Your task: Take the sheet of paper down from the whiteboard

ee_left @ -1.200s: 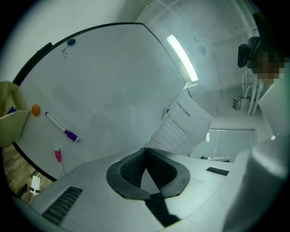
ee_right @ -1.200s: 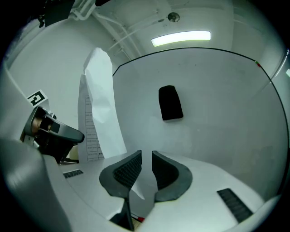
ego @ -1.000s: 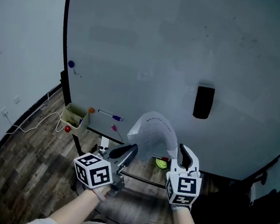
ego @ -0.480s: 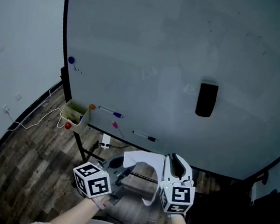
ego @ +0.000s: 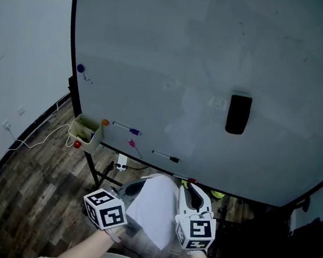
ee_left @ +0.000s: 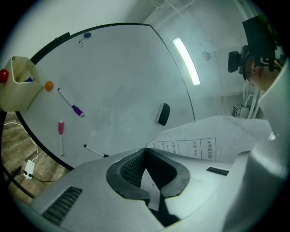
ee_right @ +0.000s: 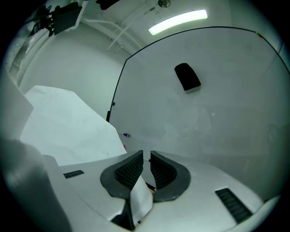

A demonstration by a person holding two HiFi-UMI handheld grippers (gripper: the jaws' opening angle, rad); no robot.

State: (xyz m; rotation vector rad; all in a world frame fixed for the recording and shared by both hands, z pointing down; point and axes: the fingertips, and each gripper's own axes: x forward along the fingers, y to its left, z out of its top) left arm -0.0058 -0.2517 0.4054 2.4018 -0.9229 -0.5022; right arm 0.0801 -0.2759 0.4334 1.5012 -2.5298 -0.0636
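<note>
Now your left gripper (ee_left: 146,150) and right gripper (ee_right: 147,154) each clench the white printed paper sheet (ego: 154,215), likely to avoid creasing it

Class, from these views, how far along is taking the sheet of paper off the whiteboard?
Done: the sheet of paper is off the whiteboard. In hand: left hand-held gripper and right hand-held gripper each pinch an edge. Left: only setting it down, probably.
</note>
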